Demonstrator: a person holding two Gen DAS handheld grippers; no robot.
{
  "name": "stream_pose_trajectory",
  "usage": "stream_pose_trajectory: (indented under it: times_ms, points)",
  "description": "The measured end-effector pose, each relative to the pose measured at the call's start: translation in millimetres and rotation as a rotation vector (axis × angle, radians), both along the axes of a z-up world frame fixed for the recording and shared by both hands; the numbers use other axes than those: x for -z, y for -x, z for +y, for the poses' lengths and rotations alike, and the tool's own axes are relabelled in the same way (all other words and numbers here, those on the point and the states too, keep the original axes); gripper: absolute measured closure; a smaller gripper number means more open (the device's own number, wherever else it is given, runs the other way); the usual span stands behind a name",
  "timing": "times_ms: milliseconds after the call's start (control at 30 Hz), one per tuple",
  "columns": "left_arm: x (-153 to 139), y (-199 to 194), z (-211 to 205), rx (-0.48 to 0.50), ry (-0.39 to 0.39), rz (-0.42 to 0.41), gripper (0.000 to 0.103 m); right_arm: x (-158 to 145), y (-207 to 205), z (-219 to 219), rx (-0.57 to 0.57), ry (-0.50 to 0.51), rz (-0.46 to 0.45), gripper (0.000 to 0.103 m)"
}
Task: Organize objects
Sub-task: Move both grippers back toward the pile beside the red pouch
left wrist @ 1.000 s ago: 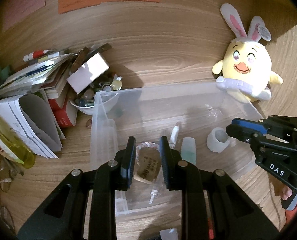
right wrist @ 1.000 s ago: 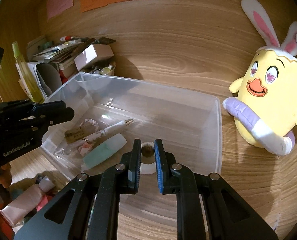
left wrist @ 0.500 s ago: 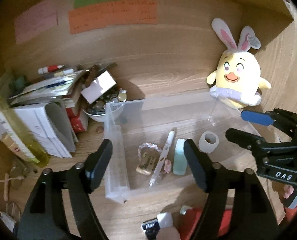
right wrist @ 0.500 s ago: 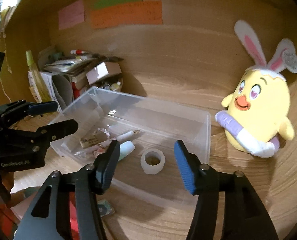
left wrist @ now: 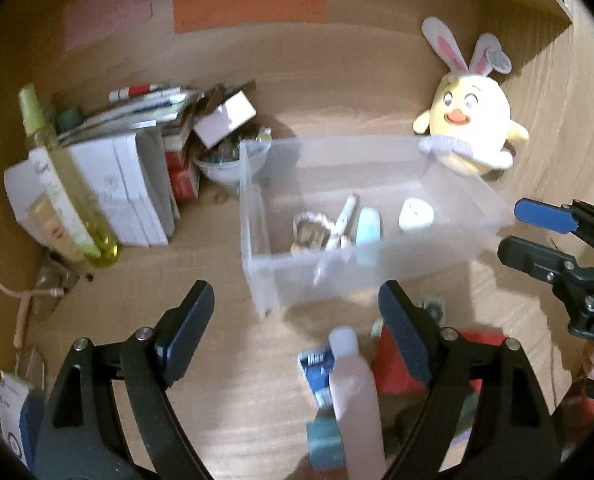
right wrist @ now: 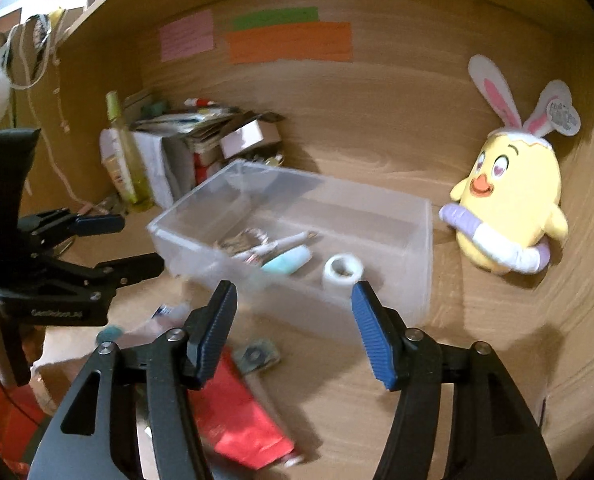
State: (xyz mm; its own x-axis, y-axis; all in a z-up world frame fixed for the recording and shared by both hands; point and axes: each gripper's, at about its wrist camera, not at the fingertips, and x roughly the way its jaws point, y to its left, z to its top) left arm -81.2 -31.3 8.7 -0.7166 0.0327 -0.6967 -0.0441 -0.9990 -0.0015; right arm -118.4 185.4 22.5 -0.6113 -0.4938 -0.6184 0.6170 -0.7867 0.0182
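A clear plastic bin [left wrist: 257, 240] [right wrist: 417, 264] stands on the wooden desk. It holds a white tape roll [left wrist: 415, 214] [right wrist: 343, 271], a mint case [left wrist: 367, 225] [right wrist: 287, 261], a white pen [left wrist: 343, 220] [right wrist: 281, 243] and a small tag. My left gripper [left wrist: 297, 320] is open and empty, in front of the bin, above a pale pink tube [left wrist: 355, 392]. My right gripper [right wrist: 295, 320] is open and empty, also in front of the bin. A red packet [right wrist: 237, 416] [left wrist: 401, 364] and a small dark square [right wrist: 257, 358] lie below.
A yellow bunny-eared plush [left wrist: 467, 132] [right wrist: 509, 216] sits right of the bin. Books, papers, a white box and a bowl of trinkets [left wrist: 225, 160] crowd the left, beside a yellow-green bottle [left wrist: 69, 184] [right wrist: 127, 160]. Coloured notes [right wrist: 289, 40] hang on the back wall.
Both grippers opened, releasing items into the bin, and pulled back and up. The desk in front of the bin with the tube and red packet has come into view.
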Motion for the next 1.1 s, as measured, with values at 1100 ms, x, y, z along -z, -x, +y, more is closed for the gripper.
stream_pose_trajectory:
  times_ms: [1100]
  points:
    - [43,-81,-22,-0.059,-0.095,-0.085,0.017,69,-84,-4,-0.062,-0.037,-0.181,0.044]
